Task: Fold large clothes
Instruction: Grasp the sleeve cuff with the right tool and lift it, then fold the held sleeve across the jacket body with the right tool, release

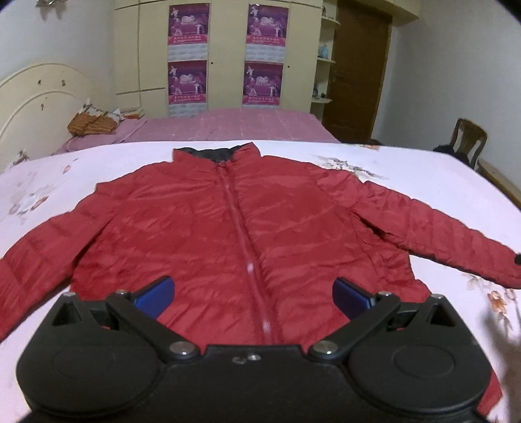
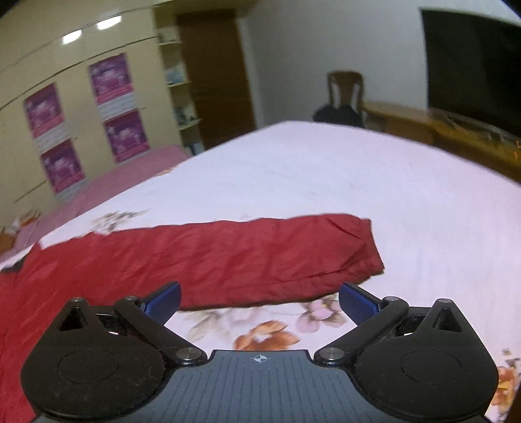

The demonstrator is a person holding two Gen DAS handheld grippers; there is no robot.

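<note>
A red puffer jacket [image 1: 247, 227] lies flat and zipped on a white floral bedsheet [image 1: 423, 175], collar away from me, both sleeves spread outward. My left gripper [image 1: 252, 297] hovers open over the jacket's lower hem, its blue pads on either side of the zipper, nothing between them. In the right wrist view the jacket's right sleeve [image 2: 260, 257] stretches across the sheet with its cuff at the right. My right gripper [image 2: 260, 304] is open just in front of the sleeve's near edge, above the flower print, with nothing in its jaws.
A second bed with a pink cover [image 1: 228, 127] and a cream headboard [image 1: 35, 101] stands behind. Wardrobes with purple posters [image 1: 189, 24] line the back wall. A wooden chair [image 2: 345, 91], a low wooden cabinet [image 2: 439, 130] and a dark screen [image 2: 472, 65] are at the right.
</note>
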